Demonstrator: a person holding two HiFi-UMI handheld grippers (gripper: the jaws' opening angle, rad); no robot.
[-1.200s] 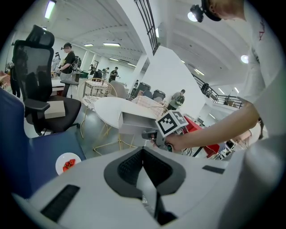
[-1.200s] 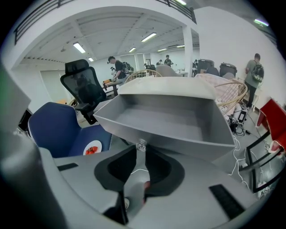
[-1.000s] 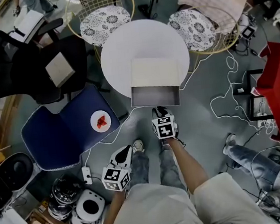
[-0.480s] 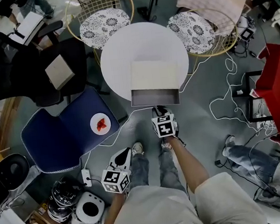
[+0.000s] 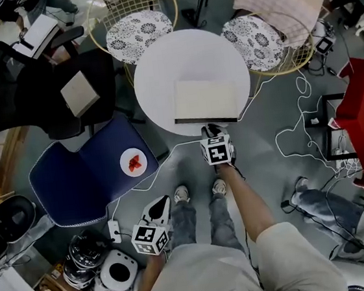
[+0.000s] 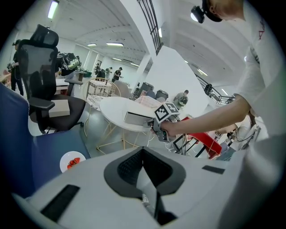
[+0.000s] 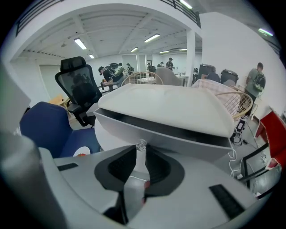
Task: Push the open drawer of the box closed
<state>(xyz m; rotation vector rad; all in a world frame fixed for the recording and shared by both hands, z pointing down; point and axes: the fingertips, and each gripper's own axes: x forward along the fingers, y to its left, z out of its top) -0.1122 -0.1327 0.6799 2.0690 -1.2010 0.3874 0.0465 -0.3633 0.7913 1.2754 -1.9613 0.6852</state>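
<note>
we judge the job to be nearly done. the box (image 5: 206,99) sits on the round white table (image 5: 160,72), at the side nearest us. from the head view its drawer (image 5: 205,120) shows only as a thin dark strip along the box's near edge, so most of its length is already inside.

the right gripper view shows it is not yet fully shut. a dark gap runs between the lid and the grey drawer front, wider toward the right side of that view, which suggests the front is not flush with the box.

the right gripper (image 5: 210,130) is right up against the drawer front. its jaws are drawn in narrow and pinch the small clear knob (image 7: 141,144) at their tips, and nothing else sits between them. the left gripper (image 5: 160,204) hangs low beside our legs, well apart from the table. its jaws are pressed together on nothing and it takes no part in the task.

what is left, as we read it, is a short last push straight into the box until the gap disappears. after that the knob has to be let go and the gripper drawn away. the box is light-looking and near the table's edge, so a hard shove may slide the whole box instead of seating the drawer.
</note>
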